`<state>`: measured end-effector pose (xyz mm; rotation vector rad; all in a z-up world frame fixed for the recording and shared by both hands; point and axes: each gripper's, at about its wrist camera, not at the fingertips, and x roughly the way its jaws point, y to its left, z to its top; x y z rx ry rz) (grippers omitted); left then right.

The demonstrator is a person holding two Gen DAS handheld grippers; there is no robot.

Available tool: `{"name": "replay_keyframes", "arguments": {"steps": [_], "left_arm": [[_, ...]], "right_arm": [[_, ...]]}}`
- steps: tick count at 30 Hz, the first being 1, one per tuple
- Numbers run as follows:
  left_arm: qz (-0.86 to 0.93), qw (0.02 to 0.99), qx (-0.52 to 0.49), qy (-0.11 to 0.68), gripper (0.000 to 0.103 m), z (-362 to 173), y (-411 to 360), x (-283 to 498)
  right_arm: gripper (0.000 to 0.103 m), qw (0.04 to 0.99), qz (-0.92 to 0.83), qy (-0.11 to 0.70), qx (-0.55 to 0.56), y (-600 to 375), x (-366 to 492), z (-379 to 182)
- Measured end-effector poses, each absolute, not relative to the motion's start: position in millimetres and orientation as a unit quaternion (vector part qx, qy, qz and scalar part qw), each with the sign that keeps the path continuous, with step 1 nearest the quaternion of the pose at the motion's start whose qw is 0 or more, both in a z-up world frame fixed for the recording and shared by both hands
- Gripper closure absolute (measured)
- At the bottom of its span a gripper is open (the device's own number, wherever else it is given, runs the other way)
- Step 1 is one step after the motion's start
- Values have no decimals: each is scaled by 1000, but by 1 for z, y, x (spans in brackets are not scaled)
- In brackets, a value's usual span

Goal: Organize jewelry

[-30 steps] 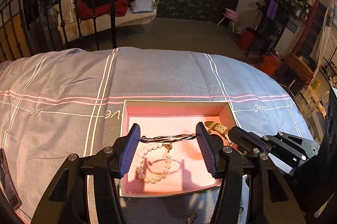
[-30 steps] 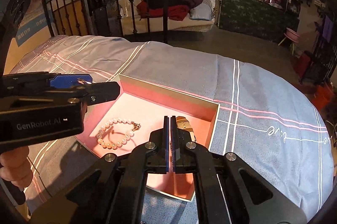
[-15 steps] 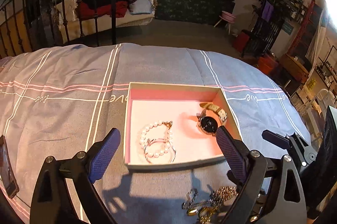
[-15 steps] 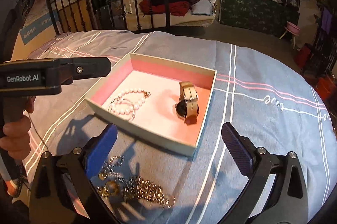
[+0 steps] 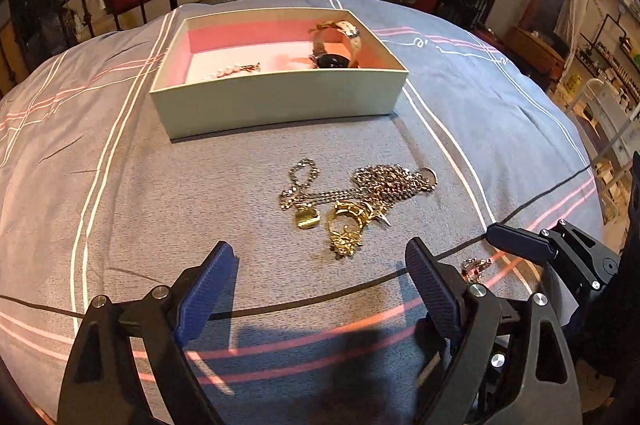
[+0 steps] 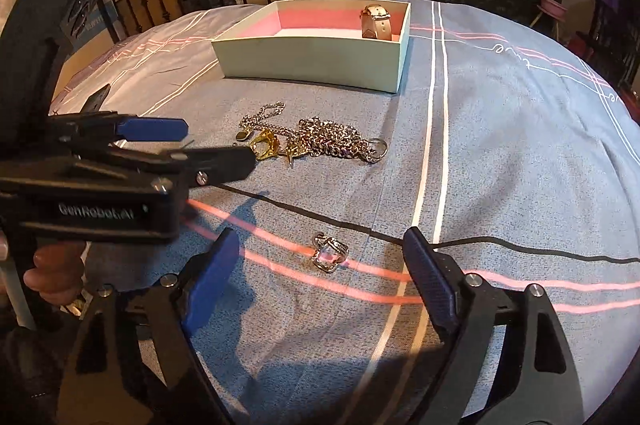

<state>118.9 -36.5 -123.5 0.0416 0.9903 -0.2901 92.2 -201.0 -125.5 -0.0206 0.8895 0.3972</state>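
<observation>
My left gripper (image 5: pixel 320 289) and right gripper (image 6: pixel 320 281) both hang spread wide, holding nothing. Just ahead of my right fingers lies a small silver ring (image 6: pixel 330 252) on the striped bedspread (image 6: pixel 500 153). Farther out sits a tangled heap of gold and silver chains (image 5: pixel 356 197), then the pink-lined box (image 5: pixel 280 97) holding a pearl bracelet (image 5: pixel 232 70) and a tan-strapped watch (image 5: pixel 338 43).

White letters reading "GenRobot.AI" stand on the black side of the left claw's body (image 6: pixel 100 211), seen from the right wrist view. The bedspread (image 6: pixel 500 153) carries white cursive script near its stripes, too distorted to read.
</observation>
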Motion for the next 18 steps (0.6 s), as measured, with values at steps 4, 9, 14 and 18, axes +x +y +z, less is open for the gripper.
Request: {"name": "replay_keyframes", "arguments": {"steps": [4, 9, 14, 18], "left_arm": [[-138, 866, 52, 477, 37, -132, -49, 119], [-139, 872, 54, 466, 66, -131, -49, 120], [-140, 875, 52, 460, 85, -131, -45, 119], [-139, 875, 38, 462, 89, -130, -40, 119]], "right_arm": [[45, 886, 182, 426, -17, -200, 91, -127], [52, 888, 182, 421, -37, -192, 87, -126], [66, 888, 183, 420, -43, -190, 84, -126], [85, 890, 183, 416, -43, -191, 81, -125]]}}
